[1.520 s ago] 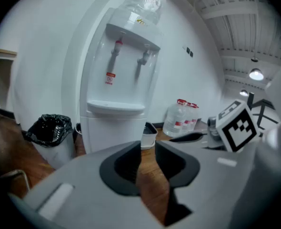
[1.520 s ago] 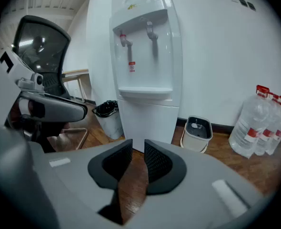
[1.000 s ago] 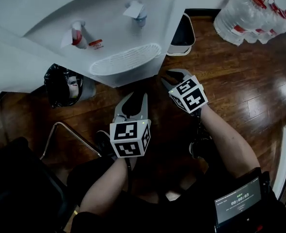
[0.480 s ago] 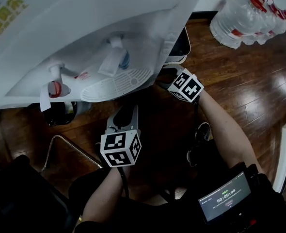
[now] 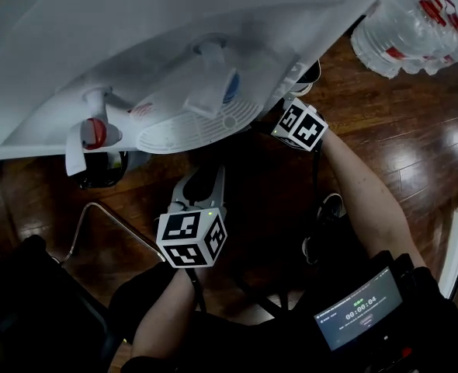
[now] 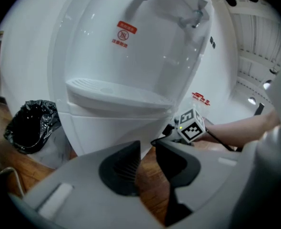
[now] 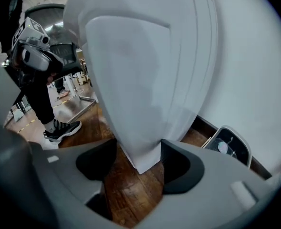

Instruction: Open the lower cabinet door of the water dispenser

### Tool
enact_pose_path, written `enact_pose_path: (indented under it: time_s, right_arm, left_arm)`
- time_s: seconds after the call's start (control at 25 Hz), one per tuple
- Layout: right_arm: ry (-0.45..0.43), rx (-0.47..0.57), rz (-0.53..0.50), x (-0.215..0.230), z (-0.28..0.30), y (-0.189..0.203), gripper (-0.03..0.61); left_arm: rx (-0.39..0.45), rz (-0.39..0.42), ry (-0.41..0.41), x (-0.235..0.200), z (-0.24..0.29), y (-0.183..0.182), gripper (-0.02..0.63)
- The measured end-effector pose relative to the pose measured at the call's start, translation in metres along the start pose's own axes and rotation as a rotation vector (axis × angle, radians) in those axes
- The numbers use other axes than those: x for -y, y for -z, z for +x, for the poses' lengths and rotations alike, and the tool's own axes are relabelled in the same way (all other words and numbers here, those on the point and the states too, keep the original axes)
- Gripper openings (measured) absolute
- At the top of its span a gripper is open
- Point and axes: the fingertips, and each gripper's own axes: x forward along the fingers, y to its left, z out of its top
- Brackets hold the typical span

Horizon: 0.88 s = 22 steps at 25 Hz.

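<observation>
The white water dispenser fills the top of the head view, with its drip tray and red and blue taps. Its lower cabinet door looks shut. My right gripper is opening; its jaws stand wide astride the cabinet's bottom corner without gripping it. In the head view only its marker cube shows, and the jaws are hidden under the dispenser. My left gripper hangs back over the wood floor, aimed at the cabinet front, with a narrow gap and nothing between its jaws.
A black bin bag sits left of the dispenser and a small white-rimmed bin sits to its right. A pack of water bottles lies at the far right. A metal chair frame stands near my left arm.
My right gripper has moved in under the dispenser's edge, so its jaws are now hidden in the head view. My left gripper has drifted slightly left and nearer to me. The dispenser looms larger in view.
</observation>
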Motion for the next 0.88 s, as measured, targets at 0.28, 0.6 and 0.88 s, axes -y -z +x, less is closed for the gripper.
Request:
enact_pose_path:
  time_s: [0.28, 0.6, 0.88]
  right_arm:
    - [0.002, 0.023, 0.099, -0.005, -0.003, -0.002, 0.261]
    - [-0.003, -0.007, 0.108, -0.023, -0.010, 0.003, 0.242]
    - [-0.047, -0.064, 0.080, -0.058, -0.027, 0.021, 0.198]
  left_arm:
    - [0.000, -0.004, 0.001, 0.001, -0.001, 0.001, 0.120]
    - [0.001, 0.003, 0.004, 0.007, -0.004, 0.007, 0.114]
    - [0.002, -0.035, -0.024, 0.006, -0.013, 0.018, 0.110]
